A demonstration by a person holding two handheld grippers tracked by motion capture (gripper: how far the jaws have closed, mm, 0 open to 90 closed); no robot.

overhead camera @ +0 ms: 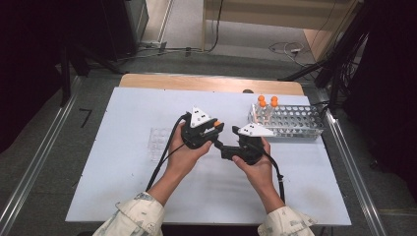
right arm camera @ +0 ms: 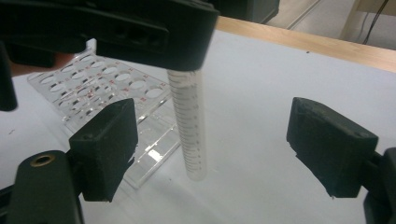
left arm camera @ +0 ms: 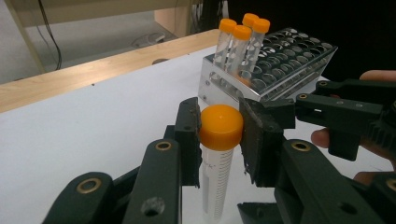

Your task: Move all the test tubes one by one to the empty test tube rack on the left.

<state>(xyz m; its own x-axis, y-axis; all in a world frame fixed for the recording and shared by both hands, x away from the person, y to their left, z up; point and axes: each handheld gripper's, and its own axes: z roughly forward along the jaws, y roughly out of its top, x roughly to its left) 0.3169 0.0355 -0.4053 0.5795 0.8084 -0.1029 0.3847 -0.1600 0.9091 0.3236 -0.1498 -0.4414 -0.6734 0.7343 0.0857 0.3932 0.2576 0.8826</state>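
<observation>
A clear graduated tube with an orange cap stands upright, and my left gripper is shut on it at the cap. From above, the left gripper is at the table's middle with the cap showing at its tip. My right gripper is open, its jaws standing on either side of the tube's lower body without touching it. The tube's tip is at or just above the white table top. In the high view the right gripper points left, under the left one.
A tube rack holding several orange-capped tubes stands at the back right, close behind the grippers. A flat clear perforated plate lies left of the left hand. The white table top ends at a wooden strip along the far edge.
</observation>
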